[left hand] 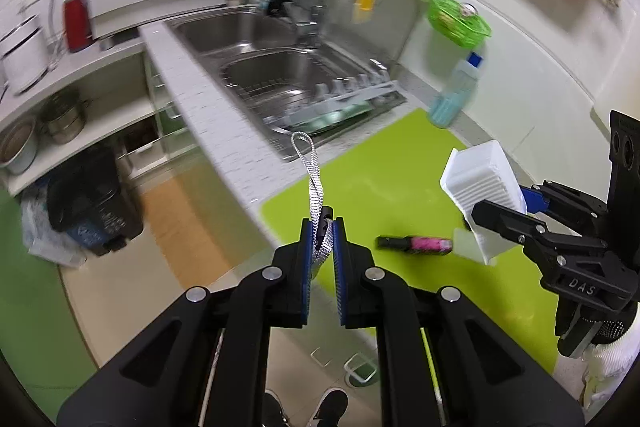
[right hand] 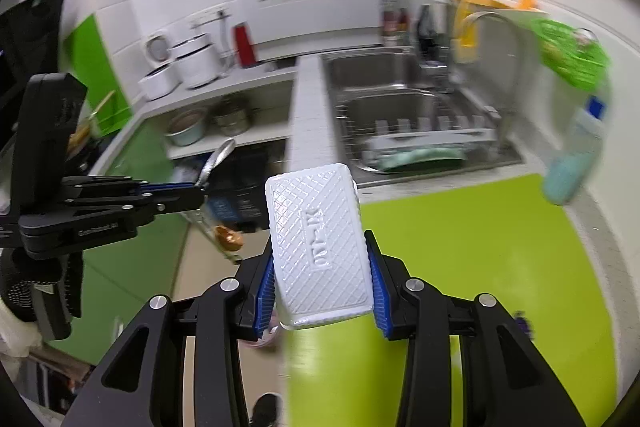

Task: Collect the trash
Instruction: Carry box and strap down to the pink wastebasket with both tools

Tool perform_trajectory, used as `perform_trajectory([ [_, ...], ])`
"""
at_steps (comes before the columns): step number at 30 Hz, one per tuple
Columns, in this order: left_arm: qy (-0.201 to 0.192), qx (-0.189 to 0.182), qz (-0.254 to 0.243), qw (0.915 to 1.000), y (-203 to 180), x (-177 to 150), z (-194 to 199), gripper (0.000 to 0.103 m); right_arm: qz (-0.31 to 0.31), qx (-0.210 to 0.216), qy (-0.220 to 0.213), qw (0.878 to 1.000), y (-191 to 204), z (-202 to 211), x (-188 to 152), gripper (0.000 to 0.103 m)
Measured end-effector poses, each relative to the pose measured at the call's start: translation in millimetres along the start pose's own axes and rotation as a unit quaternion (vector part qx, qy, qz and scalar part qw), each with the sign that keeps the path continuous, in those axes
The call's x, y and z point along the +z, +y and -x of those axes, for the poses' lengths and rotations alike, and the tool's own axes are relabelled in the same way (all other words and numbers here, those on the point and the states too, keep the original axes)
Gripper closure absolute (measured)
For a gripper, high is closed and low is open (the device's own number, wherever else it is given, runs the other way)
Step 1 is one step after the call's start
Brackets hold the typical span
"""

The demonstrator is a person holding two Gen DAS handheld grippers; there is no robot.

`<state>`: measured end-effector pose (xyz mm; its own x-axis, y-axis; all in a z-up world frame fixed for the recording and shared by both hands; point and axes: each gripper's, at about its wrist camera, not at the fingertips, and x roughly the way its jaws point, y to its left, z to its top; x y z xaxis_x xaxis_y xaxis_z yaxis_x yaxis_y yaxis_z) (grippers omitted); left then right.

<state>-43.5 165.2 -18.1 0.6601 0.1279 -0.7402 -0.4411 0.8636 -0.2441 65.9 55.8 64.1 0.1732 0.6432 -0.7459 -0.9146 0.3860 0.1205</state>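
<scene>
My left gripper (left hand: 324,227) is shut on a grey woven strap (left hand: 314,183) whose loop sticks up above the pads; the same strap (right hand: 216,157) pokes out of that gripper (right hand: 200,189) at the left of the right wrist view. My right gripper (right hand: 320,255) is shut on a white ribbed plastic tray (right hand: 318,243), held bottom up above the lime-green mat (right hand: 480,267). That tray (left hand: 480,179) and right gripper (left hand: 504,217) appear at the right of the left wrist view. A small black and pink bottle (left hand: 416,245) lies on the mat (left hand: 380,167).
A steel double sink (left hand: 260,67) with a dish rack (left hand: 340,99) lies beyond the mat. A blue-capped bottle (left hand: 454,95) stands by the wall under a green basket (left hand: 458,19). A dark bin (left hand: 94,199) stands on the floor below the counter edge (left hand: 208,119), beside shelves with pots (left hand: 64,115).
</scene>
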Motion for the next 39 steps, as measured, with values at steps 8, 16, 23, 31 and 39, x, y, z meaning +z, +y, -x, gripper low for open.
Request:
perform_trajectory([
  [8,0.011,0.022,0.044,0.9987,72.9,-44.2,31.8,0.094,0.025,0.049,0.028,0.998,79.2,-42.8,-4.0,0.064],
  [16,0.028,0.054,0.087,0.9943,149.0,-98.1,27.6,0.094,0.044,0.087,0.082,0.992,139.9,-121.1,-30.4,0.064],
  [23,0.062,0.072,0.112,0.9891,217.5,-160.5,-29.9,0.094,0.071,0.1,0.133,0.983,178.5,-217.3,-71.3,0.064],
  [31,0.114,0.065,0.15,0.9799,296.7,-255.2,-151.9,0.094,0.086,0.098,0.186,0.974,193.1,-341.1,-141.4,0.064],
  [39,0.157,0.06,0.188,0.9678,350.9,-339.0,-260.2,0.094,0.091,0.099,0.222,0.966,190.9,-427.4,-200.2,0.064],
])
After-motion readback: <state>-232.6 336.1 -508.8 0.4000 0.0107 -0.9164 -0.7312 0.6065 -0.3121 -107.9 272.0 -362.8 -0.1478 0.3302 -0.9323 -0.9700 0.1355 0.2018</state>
